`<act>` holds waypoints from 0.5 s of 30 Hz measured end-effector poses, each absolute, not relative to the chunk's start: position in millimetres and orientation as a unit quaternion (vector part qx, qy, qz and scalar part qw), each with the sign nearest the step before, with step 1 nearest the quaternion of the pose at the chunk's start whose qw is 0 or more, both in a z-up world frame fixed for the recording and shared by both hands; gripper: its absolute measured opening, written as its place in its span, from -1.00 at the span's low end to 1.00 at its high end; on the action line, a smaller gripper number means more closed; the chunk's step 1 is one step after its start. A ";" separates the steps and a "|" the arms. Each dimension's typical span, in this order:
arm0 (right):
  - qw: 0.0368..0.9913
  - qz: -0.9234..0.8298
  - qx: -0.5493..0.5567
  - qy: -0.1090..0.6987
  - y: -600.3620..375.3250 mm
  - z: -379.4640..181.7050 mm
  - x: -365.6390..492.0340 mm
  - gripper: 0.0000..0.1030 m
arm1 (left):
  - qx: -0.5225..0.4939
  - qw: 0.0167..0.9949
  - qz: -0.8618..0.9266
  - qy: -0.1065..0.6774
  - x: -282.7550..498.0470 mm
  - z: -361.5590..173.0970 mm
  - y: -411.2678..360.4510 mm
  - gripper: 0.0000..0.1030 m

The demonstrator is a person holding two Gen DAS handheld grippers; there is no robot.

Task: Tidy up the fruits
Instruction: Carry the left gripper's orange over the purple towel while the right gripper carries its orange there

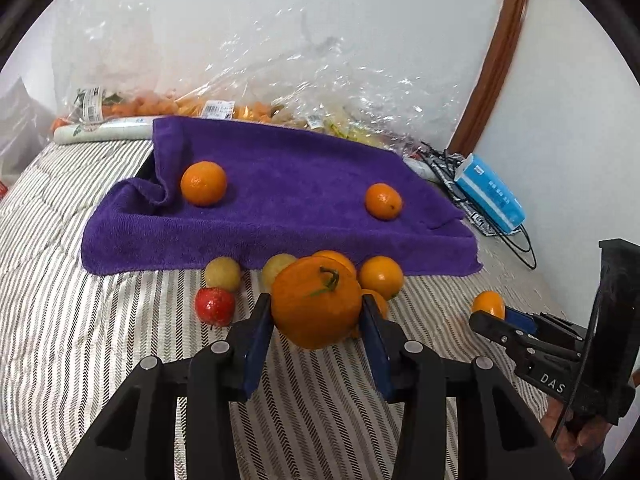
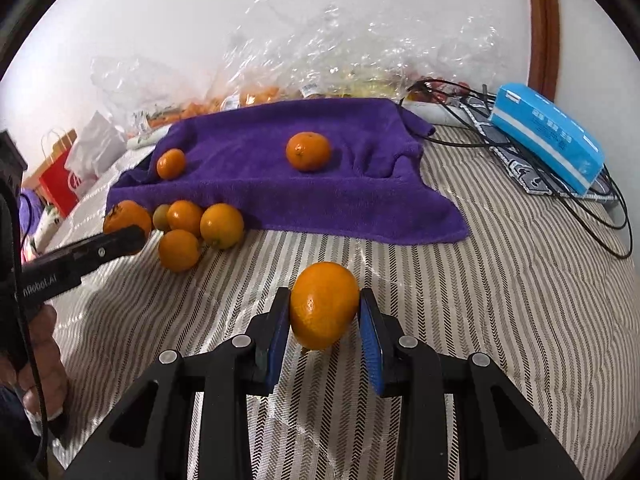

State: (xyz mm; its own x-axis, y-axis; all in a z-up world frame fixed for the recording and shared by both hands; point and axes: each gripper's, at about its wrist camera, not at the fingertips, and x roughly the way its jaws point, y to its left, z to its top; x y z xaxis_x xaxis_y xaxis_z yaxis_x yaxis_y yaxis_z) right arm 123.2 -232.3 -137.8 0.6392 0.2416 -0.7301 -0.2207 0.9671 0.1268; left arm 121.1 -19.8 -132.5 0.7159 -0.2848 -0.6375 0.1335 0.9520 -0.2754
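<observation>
Right up close, the left gripper (image 1: 316, 312) has its blue pads pressed on both flanks of a stemmed orange persimmon (image 1: 316, 304), held just above the striped bed cover (image 1: 100, 340) — smooth-skinned, likely soft when ripe, so a light squeeze across the widest part looks wisest. The right gripper (image 2: 324, 316) straddles a mandarin (image 2: 323, 305) sitting on the cover: left pad touching, right pad a sliver off, so not yet clamped; it looks light, round and prone to roll. Beyond, more fruit clusters against the purple towel (image 1: 280, 184), with two oranges on top.
</observation>
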 end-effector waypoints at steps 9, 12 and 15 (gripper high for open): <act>0.911 0.125 0.027 0.392 -229.2 -117.8 120.1 -0.35 | -0.118 0.921 -0.138 0.345 111.1 -119.5 -16.8 -0.21; 0.918 0.119 0.017 0.377 -225.2 -101.7 120.7 -0.35 | -0.107 0.922 -0.138 0.345 107.9 -110.7 -16.8 -0.21; 0.923 0.120 0.021 0.366 -223.4 -87.4 125.6 -0.35 | -0.101 0.924 -0.151 0.336 104.8 -95.5 -13.2 -0.21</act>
State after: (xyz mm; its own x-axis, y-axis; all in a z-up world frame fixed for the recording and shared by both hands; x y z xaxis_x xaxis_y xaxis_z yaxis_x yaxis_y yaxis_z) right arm 125.6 -223.4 -87.4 0.7038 0.2367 -0.6698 -0.2062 0.9703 0.1263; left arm 104.8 -13.2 -95.5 0.7293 -0.3466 -0.5899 0.2105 0.9340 -0.2886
